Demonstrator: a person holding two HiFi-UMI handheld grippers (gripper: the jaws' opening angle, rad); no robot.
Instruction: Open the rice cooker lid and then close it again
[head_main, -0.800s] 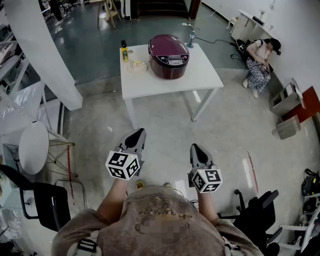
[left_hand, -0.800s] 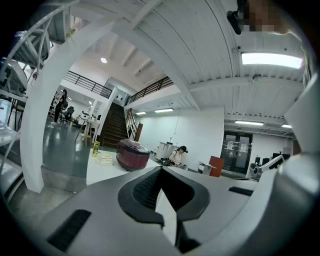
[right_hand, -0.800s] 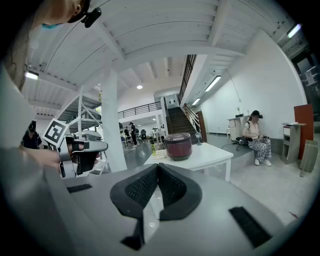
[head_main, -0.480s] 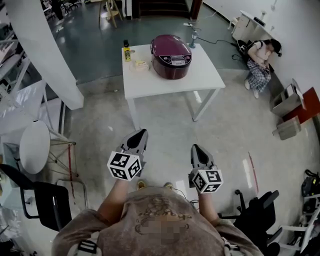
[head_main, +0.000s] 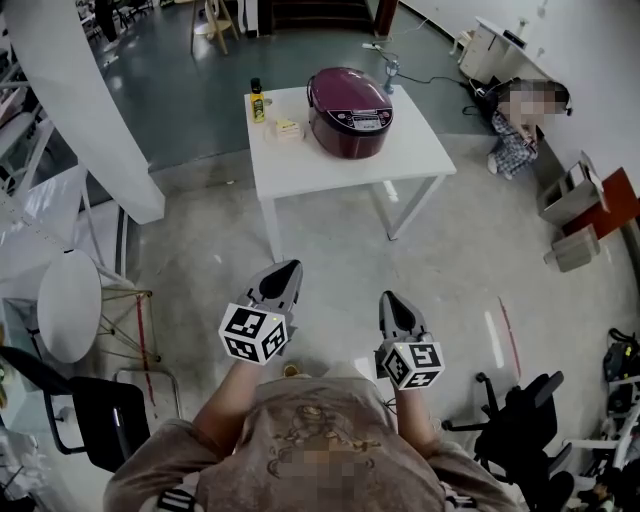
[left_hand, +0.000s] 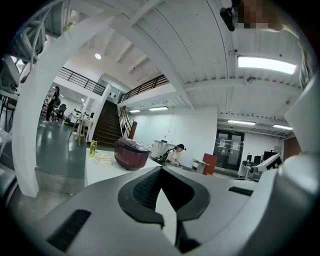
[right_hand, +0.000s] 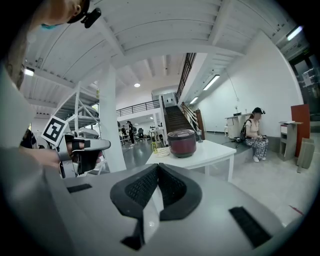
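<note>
My left tool (head_main: 284, 270) is clenched shut with nothing in it, tips pressed together in the left gripper view (left_hand: 161, 171). Same deal with my right tool (head_main: 392, 298): jaws closed on air (right_hand: 158, 167). I'm holding both roughly level in front of me, side by side but not touching.

The rice cooker (head_main: 350, 112) sits on the white worktop (head_main: 405, 150), lid (head_main: 345, 90) down, well away from both tools. A stretch of bare concrete floor (head_main: 330, 250) lies between me and it. Next to the cooker on the worktop there's a small yellow bottle (head_main: 257, 104) and a pale little stack (head_main: 285, 128) of something I can't make out.

Around the edges: a big white pillar (head_main: 80, 110) off to the left, a round white side table (head_main: 68, 300) and a black chair (head_main: 95, 410) near me on that side, and an office chair (head_main: 520, 420) on my right. A person (head_main: 515, 140) sits on the floor by the far wall.
</note>
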